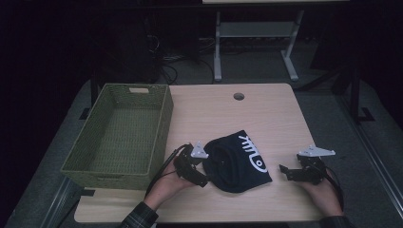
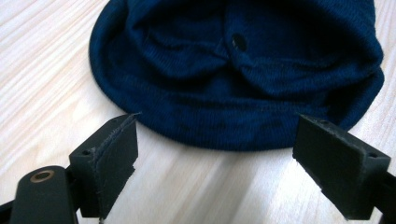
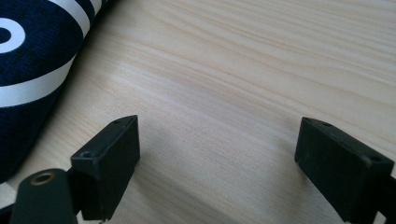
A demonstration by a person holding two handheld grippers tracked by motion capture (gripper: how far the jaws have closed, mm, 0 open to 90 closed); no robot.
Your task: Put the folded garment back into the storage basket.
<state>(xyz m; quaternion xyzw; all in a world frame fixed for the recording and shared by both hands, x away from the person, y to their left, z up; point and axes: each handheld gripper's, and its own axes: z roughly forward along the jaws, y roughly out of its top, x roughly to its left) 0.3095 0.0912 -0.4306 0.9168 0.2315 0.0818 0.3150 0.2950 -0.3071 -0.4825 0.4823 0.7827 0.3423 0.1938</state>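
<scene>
Hat: my hat [image 1: 237, 161] lies flat on the table [image 1: 266, 109], near the front edge, between my two grippers and well right of the basket [image 1: 119, 133].
Left gripper: I have my left gripper [image 1: 203, 176] at the hat's left rim, its jaws spread wide with nothing between them; in the left gripper view the rim [image 2: 224, 133] sits just ahead of the pads [image 2: 116, 149], not pinched.
Right gripper: my right gripper [image 1: 283, 171] rests off the hat's right side, apart from it, jaws spread wide over bare wood [image 3: 224, 116].
Why so: I judge I am lined up to take the hat by its rim, likely for the basket, so the left leads and the right stands clear.
Hat material: dark navy rib knit, soft and slack, rounded dome shape, folds gathering at a small hole [image 2: 239, 41] near the crown; white printed stripes and a ring [image 3: 14, 37] on the right half.
Basket: green woven weave, rectangular, tall straight walls, open top, a slot handle in the far wall.
Table: pale wood grain, smooth, with a round cable hole [image 1: 238, 96] at the back.
Pads: black, blocky, matte, edges a little frayed.
</scene>
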